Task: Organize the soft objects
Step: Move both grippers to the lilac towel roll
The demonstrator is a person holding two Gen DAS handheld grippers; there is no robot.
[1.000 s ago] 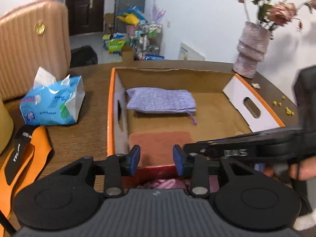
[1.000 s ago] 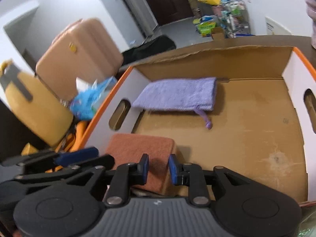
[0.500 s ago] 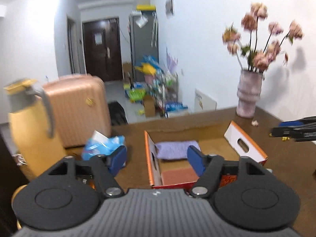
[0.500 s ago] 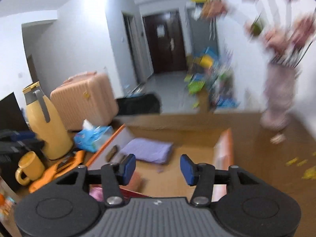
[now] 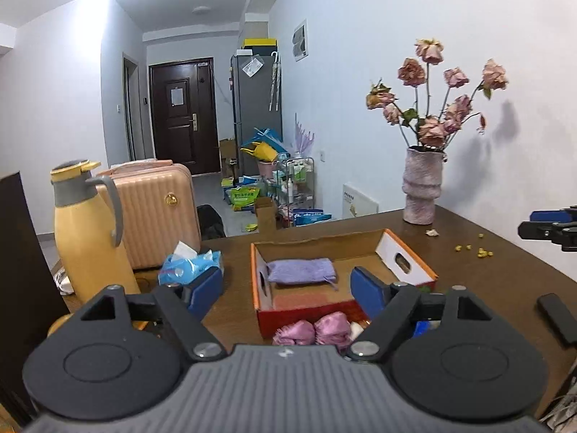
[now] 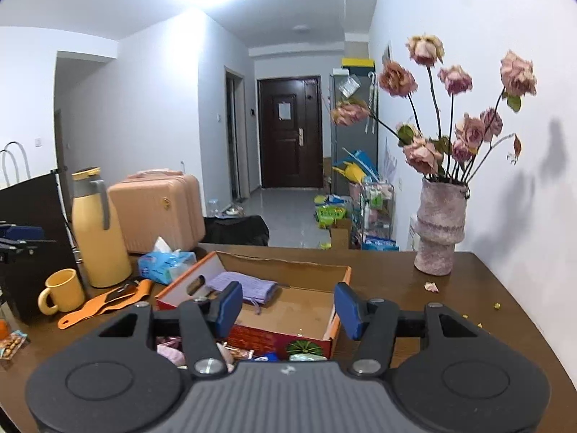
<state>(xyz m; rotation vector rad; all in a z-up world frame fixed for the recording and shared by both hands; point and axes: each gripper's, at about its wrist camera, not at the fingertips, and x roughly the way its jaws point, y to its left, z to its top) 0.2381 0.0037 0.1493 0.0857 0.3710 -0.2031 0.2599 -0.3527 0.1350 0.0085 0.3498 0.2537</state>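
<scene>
we see a dark wooden table (image 5: pixel 497 270) in a white-walled room. a purple cloth (image 5: pixel 301 270) lies flat at the far left of the cardboard box (image 5: pixel 407 252), with a rust-red cloth (image 5: pixel 306 301) nearer us and pink satin pieces (image 5: pixel 313 330) just outside. our left gripper (image 5: pixel 286 290) and right gripper (image 6: pixel 285 306) hover level before the box, jaws wide apart, holding nothing.

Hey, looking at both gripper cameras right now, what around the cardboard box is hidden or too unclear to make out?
- Pink soft things in front of the box: left view, lower parts cut off by the left hand-held gripper.
- Orange cloth in the box: left view, blurred; right view, hidden by the right hand-held gripper.
- Packets in front of the box: right view, mostly hidden by that gripper's body.
</scene>
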